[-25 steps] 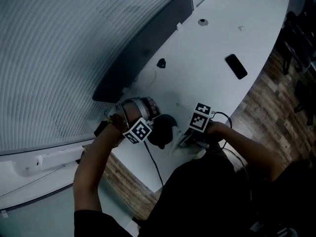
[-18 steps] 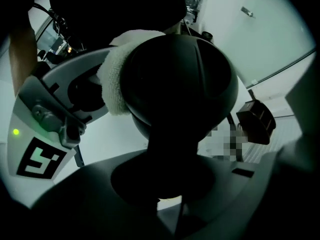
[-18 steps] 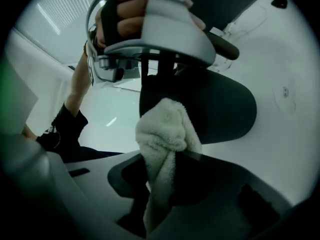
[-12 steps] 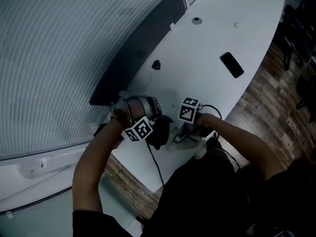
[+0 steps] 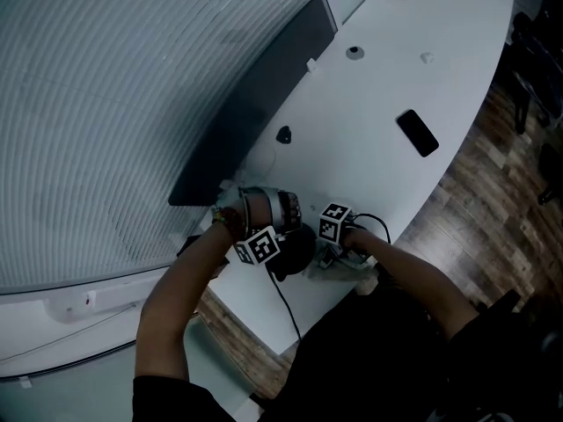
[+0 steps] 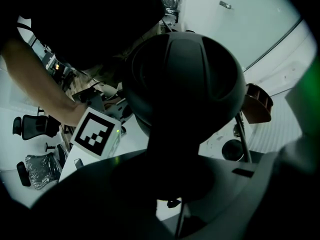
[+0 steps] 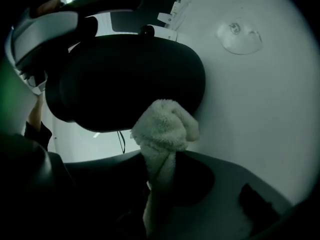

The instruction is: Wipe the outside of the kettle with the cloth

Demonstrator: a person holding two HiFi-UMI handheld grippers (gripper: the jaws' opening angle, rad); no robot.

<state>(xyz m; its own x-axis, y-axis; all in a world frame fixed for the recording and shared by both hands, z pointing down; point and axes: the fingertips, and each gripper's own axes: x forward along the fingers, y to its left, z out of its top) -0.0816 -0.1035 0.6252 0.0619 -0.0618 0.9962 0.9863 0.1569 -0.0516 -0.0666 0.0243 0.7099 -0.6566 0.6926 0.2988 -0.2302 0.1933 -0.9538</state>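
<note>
The kettle [image 5: 271,209] has a steel body and a black end [image 5: 296,246]; it stands near the front edge of the white table [image 5: 369,104]. My left gripper [image 5: 268,253] points straight down and is shut on a black part of it; in the left gripper view the black domed end [image 6: 185,79] narrows into the jaws [image 6: 175,194]. My right gripper [image 5: 327,251] is shut on a bunched white cloth [image 7: 165,129], whose wad touches the kettle's black end [image 7: 125,79]. In the head view the cloth [image 5: 318,260] is mostly hidden by the hands.
A black phone [image 5: 418,133] lies on the far right of the table, and a small black object [image 5: 283,134] beside a long dark panel [image 5: 255,104]. A black cable [image 5: 286,301] runs off the near edge. Wooden floor [image 5: 475,200] lies to the right.
My right gripper has come down and moved left with the cloth, up against the kettle's black end. The left gripper has rolled a little on the kettle and shifted slightly.
</note>
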